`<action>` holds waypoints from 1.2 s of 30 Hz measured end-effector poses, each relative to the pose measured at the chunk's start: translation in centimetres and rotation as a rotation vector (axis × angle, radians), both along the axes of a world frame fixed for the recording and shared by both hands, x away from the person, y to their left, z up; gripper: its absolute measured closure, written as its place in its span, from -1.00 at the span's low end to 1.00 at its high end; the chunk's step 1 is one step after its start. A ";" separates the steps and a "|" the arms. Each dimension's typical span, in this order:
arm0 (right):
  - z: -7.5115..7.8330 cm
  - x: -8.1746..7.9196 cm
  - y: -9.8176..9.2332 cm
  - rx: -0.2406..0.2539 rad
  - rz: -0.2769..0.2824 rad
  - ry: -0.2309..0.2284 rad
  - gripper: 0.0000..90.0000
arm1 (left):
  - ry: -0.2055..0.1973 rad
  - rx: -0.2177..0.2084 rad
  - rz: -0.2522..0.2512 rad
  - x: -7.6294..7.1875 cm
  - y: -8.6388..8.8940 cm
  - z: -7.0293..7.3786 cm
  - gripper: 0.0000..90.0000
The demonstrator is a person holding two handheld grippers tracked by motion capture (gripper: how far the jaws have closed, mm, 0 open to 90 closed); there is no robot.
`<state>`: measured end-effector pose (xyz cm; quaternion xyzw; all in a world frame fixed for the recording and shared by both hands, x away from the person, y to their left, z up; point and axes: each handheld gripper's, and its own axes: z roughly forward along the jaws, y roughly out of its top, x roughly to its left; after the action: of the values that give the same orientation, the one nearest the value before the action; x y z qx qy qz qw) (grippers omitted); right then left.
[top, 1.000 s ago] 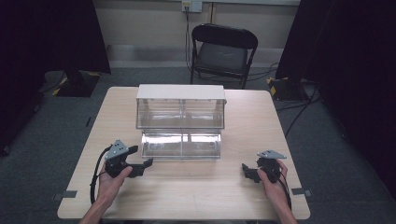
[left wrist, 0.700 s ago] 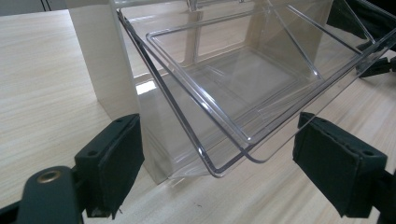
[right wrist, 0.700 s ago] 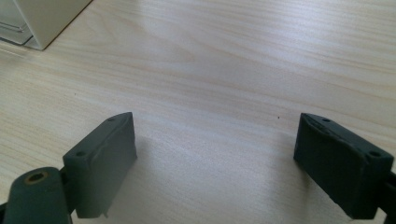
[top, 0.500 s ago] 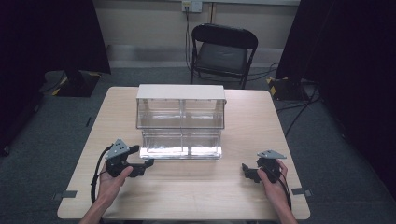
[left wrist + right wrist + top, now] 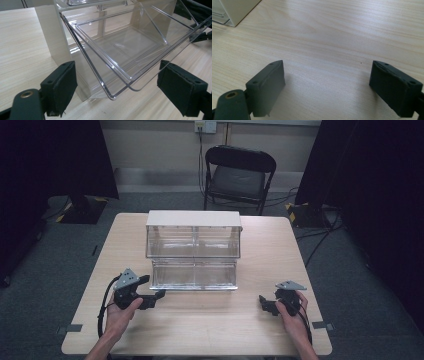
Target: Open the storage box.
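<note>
A clear plastic drawer cabinet [image 5: 194, 220] with a white top stands mid-table. Its lower drawer [image 5: 194, 275] is pulled out toward me and looks empty. My left gripper [image 5: 152, 287] is open at the drawer's front left corner. In the left gripper view the drawer's [image 5: 125, 50] rounded corner sits between the wide-apart jaws of the left gripper [image 5: 118, 75], touching neither, and the cabinet's white side wall [image 5: 50, 32] rises behind. My right gripper [image 5: 263, 304] is open near the table's front right, with bare wood between the jaws of the right gripper [image 5: 327, 75].
The wooden table [image 5: 270, 250] has bare surface on both sides of the cabinet and along its front edge. A black folding chair [image 5: 240, 170] stands behind the table. A corner of the cabinet [image 5: 234, 10] shows at the upper left of the right gripper view.
My left gripper has edged up and right toward the drawer's front left corner. The right gripper has stayed where it was.
</note>
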<state>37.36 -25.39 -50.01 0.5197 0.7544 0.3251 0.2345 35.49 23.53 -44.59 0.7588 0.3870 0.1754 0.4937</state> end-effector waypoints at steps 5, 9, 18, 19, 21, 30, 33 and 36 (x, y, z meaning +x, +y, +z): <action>0.0 0.0 0.0 0.000 0.000 0.002 -0.73 | -0.001 0.002 0.002 0.0 0.1 0.1 -0.65; 0.0 0.0 0.0 0.000 0.000 0.002 -0.73 | -0.003 -0.004 -0.001 0.1 0.1 0.2 -0.65; 0.0 0.0 0.0 0.000 0.000 0.002 -0.73 | -0.009 -0.010 0.010 0.2 0.1 0.3 -0.66; 0.0 0.0 0.0 0.000 0.000 0.002 -0.73 | -0.011 -0.004 0.008 0.2 0.1 0.4 -0.66; 0.0 0.0 0.0 0.000 0.000 0.002 -0.73 | -0.011 0.004 0.011 0.2 0.1 0.4 -0.66; 0.0 0.0 0.0 0.000 0.000 0.002 -0.73 | -0.015 -0.001 0.018 0.1 -0.1 0.6 -0.66; 0.0 0.0 0.0 0.000 0.000 0.002 -0.73 | -0.016 0.005 0.018 0.1 -0.1 0.6 -0.66; 0.0 0.0 0.0 0.000 0.000 0.002 -0.73 | -0.022 -0.006 0.019 0.1 -0.1 0.7 -0.66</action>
<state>37.37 -25.39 -50.01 0.5201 0.7547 0.3246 0.2339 35.57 23.40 -43.89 0.7516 0.3892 0.1869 0.4987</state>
